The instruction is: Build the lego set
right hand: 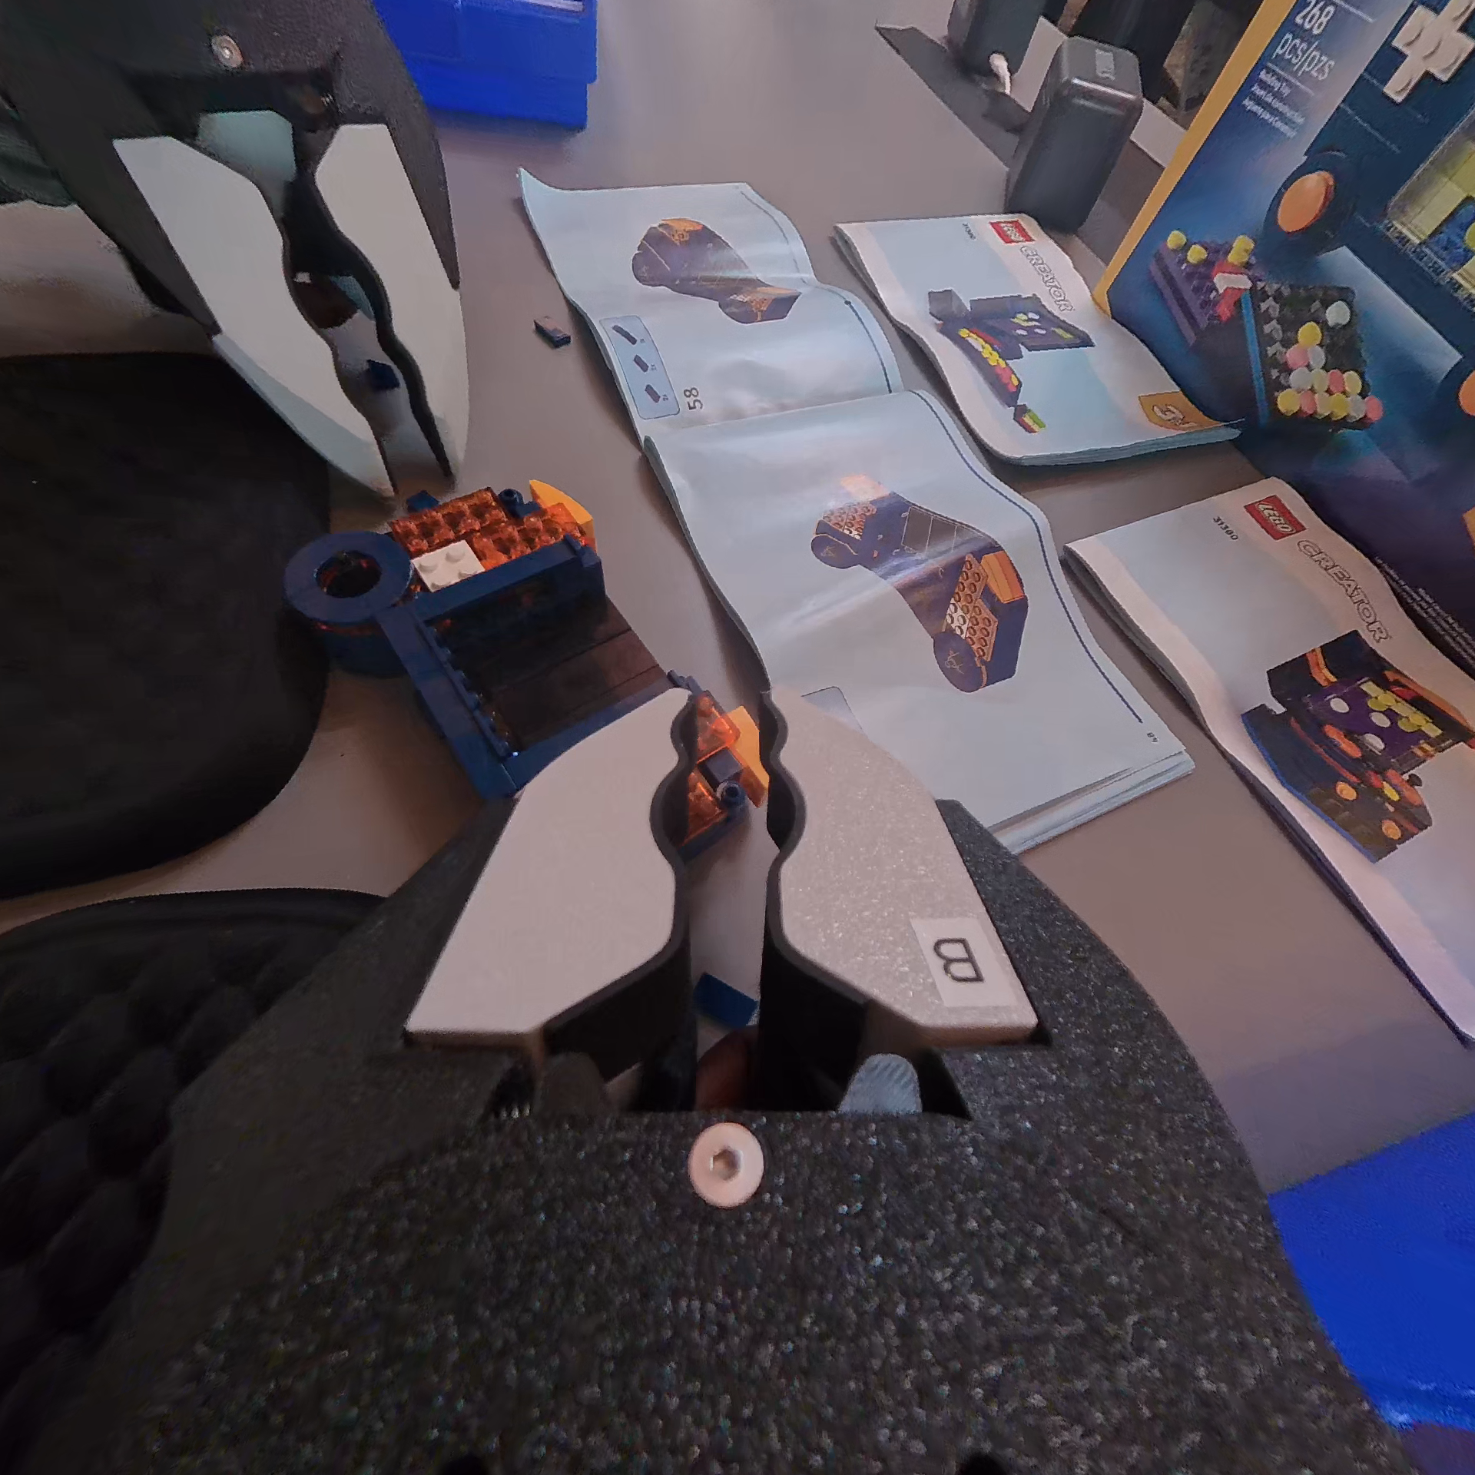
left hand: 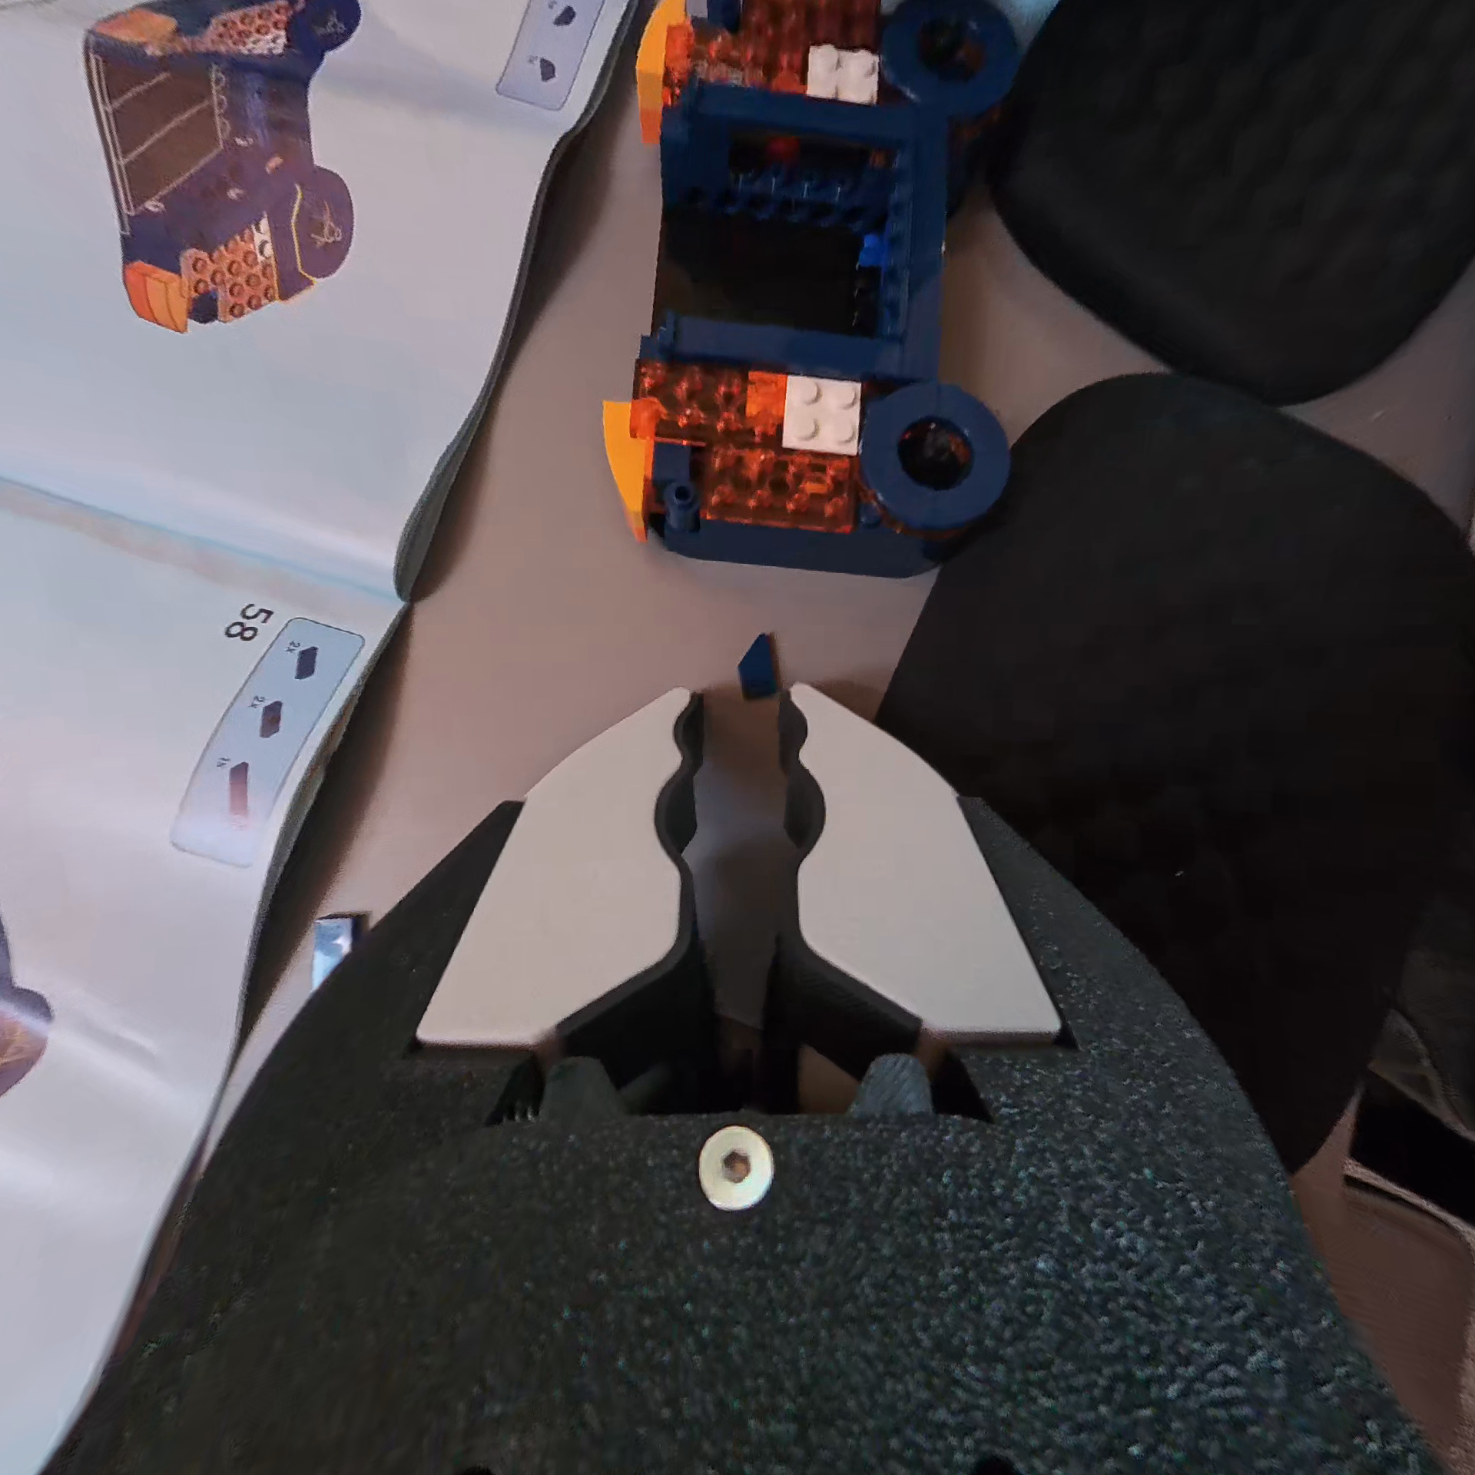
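Your left gripper (left hand: 742, 693) pinches at its fingertips; your right gripper (right hand: 726, 702) has its fingers slightly apart.

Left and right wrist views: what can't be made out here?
- Lego model: far end cut off by the top edge, left wrist view.
- Its near corner: hidden behind the right gripper, right wrist view; contact unclear.
- Small blue piece: blurred at the left gripper tips; gripped or not, cannot tell.
- Blue bit: mostly hidden under the right gripper; kind unknown.
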Motion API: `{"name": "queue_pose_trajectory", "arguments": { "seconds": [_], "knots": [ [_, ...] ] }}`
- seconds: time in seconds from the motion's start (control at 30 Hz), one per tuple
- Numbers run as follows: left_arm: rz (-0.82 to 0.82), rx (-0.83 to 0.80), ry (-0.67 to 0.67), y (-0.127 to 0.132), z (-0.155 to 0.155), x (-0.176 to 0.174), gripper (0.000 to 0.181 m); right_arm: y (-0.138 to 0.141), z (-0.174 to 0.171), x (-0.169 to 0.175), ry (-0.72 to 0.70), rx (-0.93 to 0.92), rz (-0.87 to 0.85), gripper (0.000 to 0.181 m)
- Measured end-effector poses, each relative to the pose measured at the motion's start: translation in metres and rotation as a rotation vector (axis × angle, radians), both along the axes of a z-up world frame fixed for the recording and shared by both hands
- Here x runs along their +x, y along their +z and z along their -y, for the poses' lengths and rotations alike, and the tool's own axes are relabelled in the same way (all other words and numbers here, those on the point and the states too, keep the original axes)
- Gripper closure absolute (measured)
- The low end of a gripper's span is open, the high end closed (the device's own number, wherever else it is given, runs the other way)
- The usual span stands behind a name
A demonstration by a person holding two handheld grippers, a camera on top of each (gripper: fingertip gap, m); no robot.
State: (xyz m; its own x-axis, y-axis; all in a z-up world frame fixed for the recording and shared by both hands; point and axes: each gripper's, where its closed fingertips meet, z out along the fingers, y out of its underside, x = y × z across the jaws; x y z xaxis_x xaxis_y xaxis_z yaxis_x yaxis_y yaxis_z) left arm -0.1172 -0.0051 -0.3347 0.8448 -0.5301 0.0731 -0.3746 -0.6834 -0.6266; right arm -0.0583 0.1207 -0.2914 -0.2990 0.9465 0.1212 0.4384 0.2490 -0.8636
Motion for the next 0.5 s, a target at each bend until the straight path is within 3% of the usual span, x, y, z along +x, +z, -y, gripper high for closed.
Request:
{"name": "queue_pose_trajectory", "arguments": {
  "seconds": [0.5],
  "knots": [
    [0.034,-0.03,0.089,0.002,0.007,0.016,0.17,-0.001,0.0,0.001,0.002,0.001,0.004,0.168]
  ]
}}
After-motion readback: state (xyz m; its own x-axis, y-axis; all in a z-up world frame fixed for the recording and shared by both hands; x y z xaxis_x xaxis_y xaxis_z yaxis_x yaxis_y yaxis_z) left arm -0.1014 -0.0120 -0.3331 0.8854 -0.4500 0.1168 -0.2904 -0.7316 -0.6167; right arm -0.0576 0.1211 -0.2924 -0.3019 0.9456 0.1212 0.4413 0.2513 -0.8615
